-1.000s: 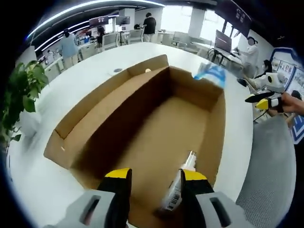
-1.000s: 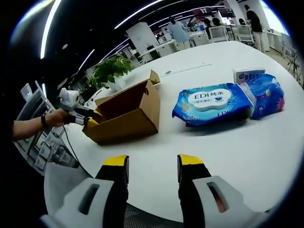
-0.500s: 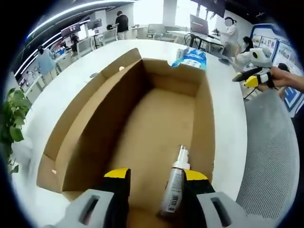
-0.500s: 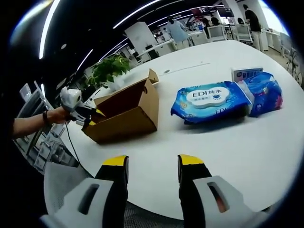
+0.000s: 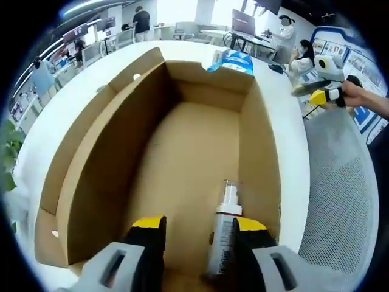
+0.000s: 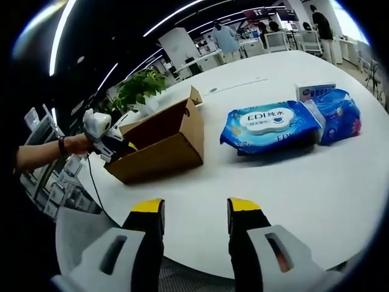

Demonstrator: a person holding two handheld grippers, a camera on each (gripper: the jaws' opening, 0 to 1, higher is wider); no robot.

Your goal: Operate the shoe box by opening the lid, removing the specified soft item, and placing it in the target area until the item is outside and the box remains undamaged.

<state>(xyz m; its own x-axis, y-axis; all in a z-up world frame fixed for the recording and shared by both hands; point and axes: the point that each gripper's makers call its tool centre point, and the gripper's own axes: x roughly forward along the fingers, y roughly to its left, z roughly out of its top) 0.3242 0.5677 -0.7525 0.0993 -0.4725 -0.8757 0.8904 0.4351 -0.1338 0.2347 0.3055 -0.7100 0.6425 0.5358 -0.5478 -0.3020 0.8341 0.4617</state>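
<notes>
Left gripper view: your left gripper (image 5: 197,234), open, has moved deeper into the shoe box (image 5: 91,158), near the spray bottle (image 5: 223,234); right gripper (image 6: 189,222) open, empty.

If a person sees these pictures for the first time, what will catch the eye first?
The open cardboard box on the white table stands out first; a spray bottle lies on its floor, near the left gripper, whose jaws are open. Next comes the bright blue wipes pack, lying on the table to the right of the box in the right gripper view.
</notes>
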